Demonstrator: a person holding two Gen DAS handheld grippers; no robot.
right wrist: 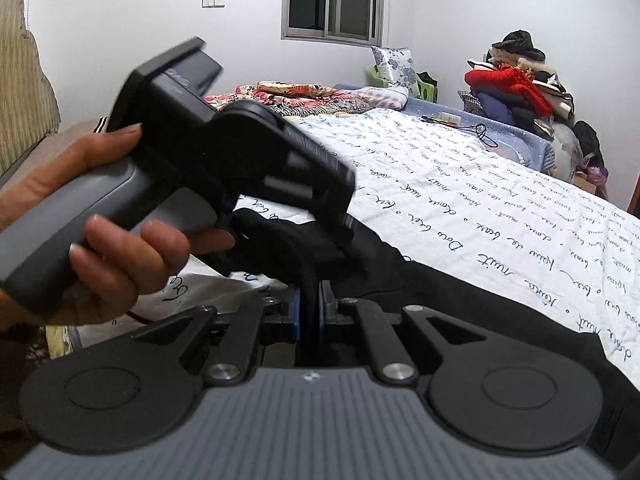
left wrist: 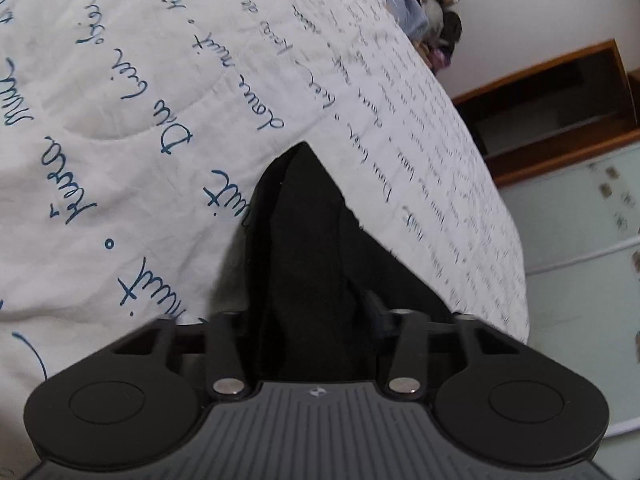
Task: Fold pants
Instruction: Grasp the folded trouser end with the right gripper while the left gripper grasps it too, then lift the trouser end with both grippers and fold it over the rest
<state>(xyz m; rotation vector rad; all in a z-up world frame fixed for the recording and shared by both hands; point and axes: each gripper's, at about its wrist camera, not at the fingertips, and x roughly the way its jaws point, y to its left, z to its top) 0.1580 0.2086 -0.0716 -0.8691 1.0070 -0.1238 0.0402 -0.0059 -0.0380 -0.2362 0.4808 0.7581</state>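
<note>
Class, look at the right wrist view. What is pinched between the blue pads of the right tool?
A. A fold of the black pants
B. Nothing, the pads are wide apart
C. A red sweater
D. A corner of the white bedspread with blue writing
A. In the right wrist view the right tool has its blue pads pressed close on a dark band of the black pants, which trail off over the white bedspread.

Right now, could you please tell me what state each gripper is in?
Left gripper: closed on the black pants.
Right gripper: closed on the same pants, fabric pinched between its blue pads.
</note>
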